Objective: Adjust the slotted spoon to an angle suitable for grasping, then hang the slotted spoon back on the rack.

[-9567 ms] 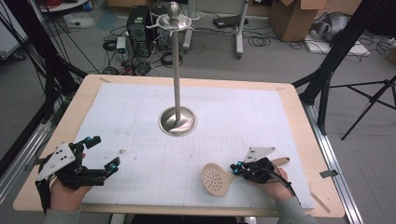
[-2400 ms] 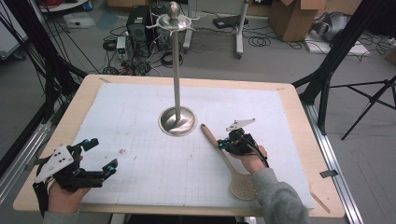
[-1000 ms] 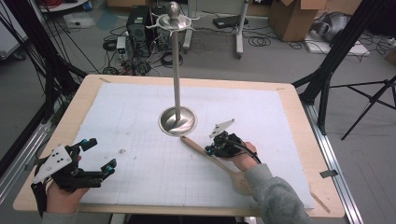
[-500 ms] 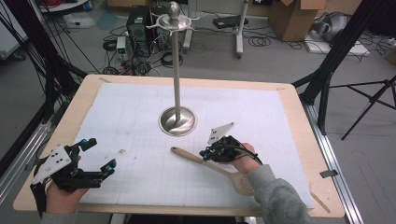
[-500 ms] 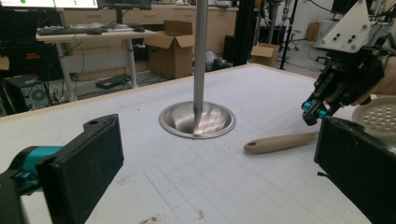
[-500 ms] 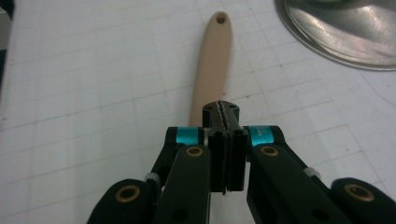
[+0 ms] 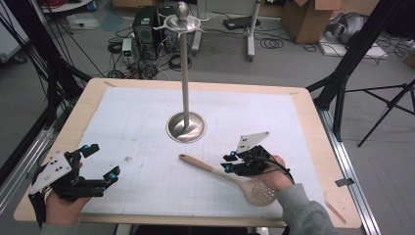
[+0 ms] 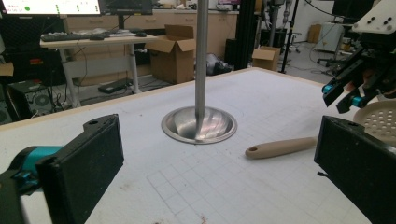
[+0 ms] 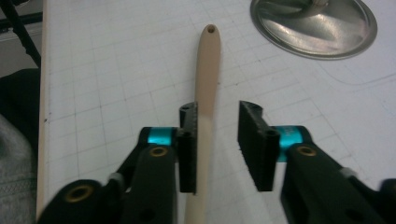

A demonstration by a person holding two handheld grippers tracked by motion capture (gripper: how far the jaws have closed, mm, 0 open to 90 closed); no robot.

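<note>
Slotted spoon lying released on the mat, right jaws parted over its handle.

The white gridded mat (image 7: 147, 122) covers the wooden table (image 7: 313, 122). At frame centre stands the tall steel stand with round base (image 7: 186, 126). The beige wooden slotted spoon (image 7: 215, 171) lies flat at lower centre-right, handle end toward the stand. The right gripper (image 7: 228, 163) has just been opening; its jaws straddle the handle without clamping it. The left gripper (image 7: 101, 162), lower left, stands wide apart, holding nothing.
</note>
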